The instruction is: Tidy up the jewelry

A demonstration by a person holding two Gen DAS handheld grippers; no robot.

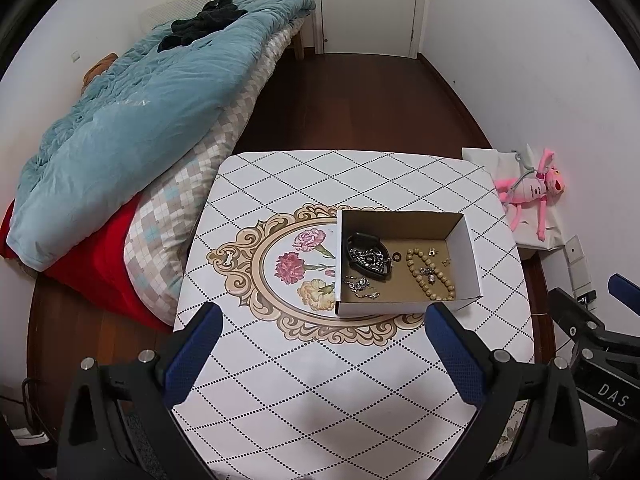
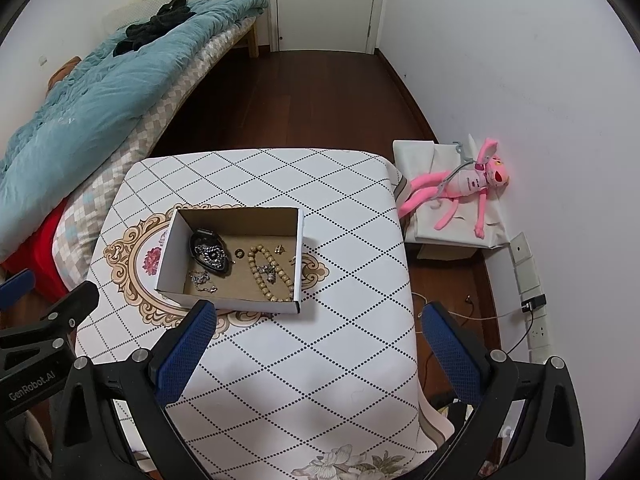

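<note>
An open white cardboard box (image 1: 468,256) (image 2: 168,256) stands on the small table (image 1: 320,380) (image 2: 340,220). Inside lie a black dish with a silver chain (image 1: 368,258) (image 2: 211,255), a loose silver chain (image 1: 360,286) (image 2: 202,280), a wooden bead bracelet (image 1: 430,274) (image 2: 270,274), a small dark ring (image 1: 397,257) (image 2: 239,254) and small earrings (image 1: 434,252) (image 2: 280,248). My left gripper (image 1: 324,320) is open and empty, just short of the box's near wall. My right gripper (image 2: 316,316) is open and empty, near the box's front right corner.
A bed with a teal quilt (image 1: 132,120) (image 2: 100,92) lies left of the table. A pink plush toy (image 1: 532,192) (image 2: 468,184) lies on a white box at the right wall. Cables and a power strip (image 2: 536,320) are on the floor at right. A white door (image 1: 370,4) is at the far end.
</note>
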